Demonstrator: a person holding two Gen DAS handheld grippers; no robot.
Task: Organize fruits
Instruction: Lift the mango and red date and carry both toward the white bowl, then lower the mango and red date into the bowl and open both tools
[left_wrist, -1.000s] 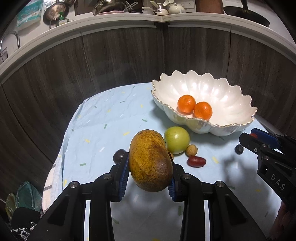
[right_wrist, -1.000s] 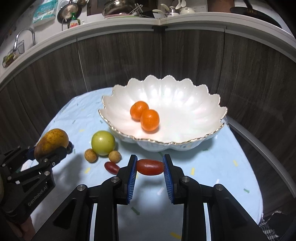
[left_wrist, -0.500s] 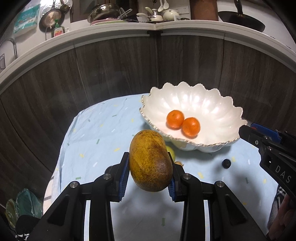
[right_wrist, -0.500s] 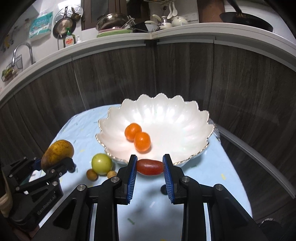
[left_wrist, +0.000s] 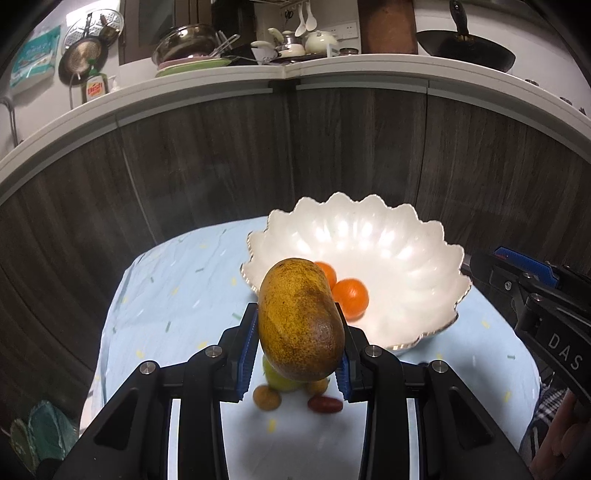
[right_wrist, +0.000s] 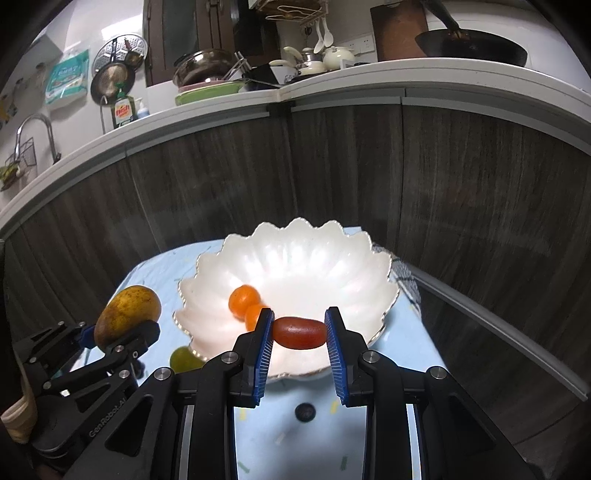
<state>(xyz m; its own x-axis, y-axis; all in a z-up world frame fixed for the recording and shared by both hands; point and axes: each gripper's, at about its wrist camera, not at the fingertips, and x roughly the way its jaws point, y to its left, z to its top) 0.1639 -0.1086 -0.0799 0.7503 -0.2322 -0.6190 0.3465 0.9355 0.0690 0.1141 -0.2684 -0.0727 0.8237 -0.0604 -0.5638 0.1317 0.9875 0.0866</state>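
My left gripper (left_wrist: 298, 345) is shut on a brown-yellow mango (left_wrist: 301, 319) and holds it in the air above the table, near the left front of a white scalloped bowl (left_wrist: 424, 258). Two oranges (left_wrist: 351, 295) lie in the bowl. My right gripper (right_wrist: 300, 334) is shut on a small red oblong fruit (right_wrist: 300, 332) and holds it over the front rim of the bowl (right_wrist: 332, 266). The mango (right_wrist: 127, 314) and left gripper also show at the left of the right wrist view.
On the light blue tablecloth (left_wrist: 177, 295) below the mango lie a green fruit (left_wrist: 280, 380), a small brown fruit (left_wrist: 266, 398) and a red fruit (left_wrist: 325, 404). A small dark fruit (right_wrist: 304, 411) lies in front of the bowl. Dark wood cabinet fronts (left_wrist: 184, 166) stand behind the table.
Both grippers have risen with their fruit and moved toward the bowl. The red fruit in the right gripper now hangs over the bowl's front rim.
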